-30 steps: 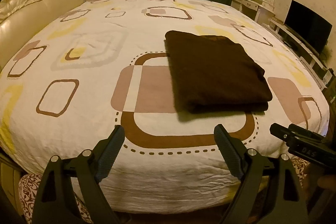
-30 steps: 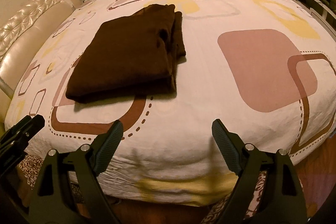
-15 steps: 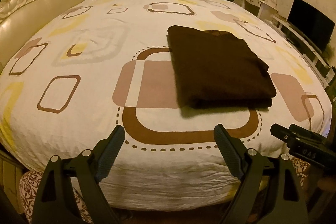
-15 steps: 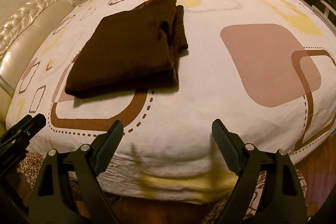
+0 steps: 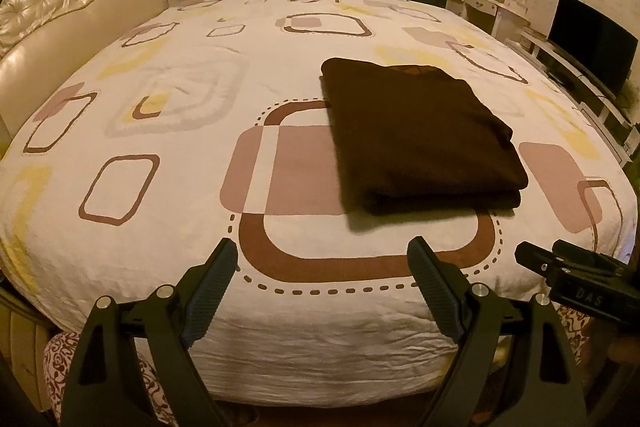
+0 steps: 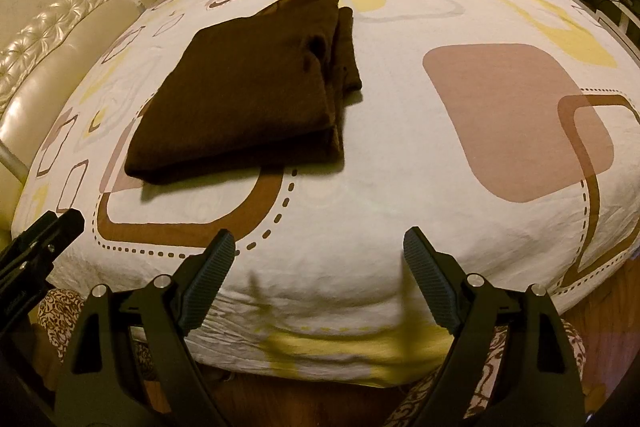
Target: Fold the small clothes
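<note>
Both the left tongs and right tongs stand apart and empty, short of the folded brown garment lying ahead on the bed. Pinching only its top layer could undo the fold.

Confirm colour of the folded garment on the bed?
Dark brown, plain, no visible print. The folded garment shows best in the left wrist view.

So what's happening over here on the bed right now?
A person is folding clothes with a handheld two-finger tool in each hand. A dark brown garment lies folded into a neat rectangle on the patterned bedspread. The left tool and the right tool are both open and empty, held at the near edge of the bed, short of the garment. Nothing is touching it.
</note>
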Tool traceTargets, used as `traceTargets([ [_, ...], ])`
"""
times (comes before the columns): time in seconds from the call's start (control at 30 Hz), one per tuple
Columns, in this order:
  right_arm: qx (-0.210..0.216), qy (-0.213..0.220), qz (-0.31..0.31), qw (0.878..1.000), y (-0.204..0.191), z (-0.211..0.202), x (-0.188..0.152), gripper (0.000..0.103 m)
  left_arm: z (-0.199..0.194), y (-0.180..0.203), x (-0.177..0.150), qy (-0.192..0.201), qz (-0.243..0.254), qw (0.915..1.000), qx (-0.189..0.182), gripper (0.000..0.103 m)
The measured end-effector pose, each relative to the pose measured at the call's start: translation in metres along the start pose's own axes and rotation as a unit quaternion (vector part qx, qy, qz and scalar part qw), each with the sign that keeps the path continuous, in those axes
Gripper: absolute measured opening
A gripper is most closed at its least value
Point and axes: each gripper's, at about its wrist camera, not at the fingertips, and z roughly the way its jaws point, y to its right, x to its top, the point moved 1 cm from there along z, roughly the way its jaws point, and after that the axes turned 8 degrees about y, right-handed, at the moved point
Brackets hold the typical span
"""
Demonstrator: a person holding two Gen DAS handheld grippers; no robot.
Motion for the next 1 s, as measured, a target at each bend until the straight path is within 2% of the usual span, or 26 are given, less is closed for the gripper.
traceTargets([
  [1.0,0.003,-0.008,-0.004,1.000,-0.0039,0.0027,-0.0043,0.086,-0.0004,-0.0010,-0.0005,-0.002,-0.005,1.0000,0.000,0.086],
])
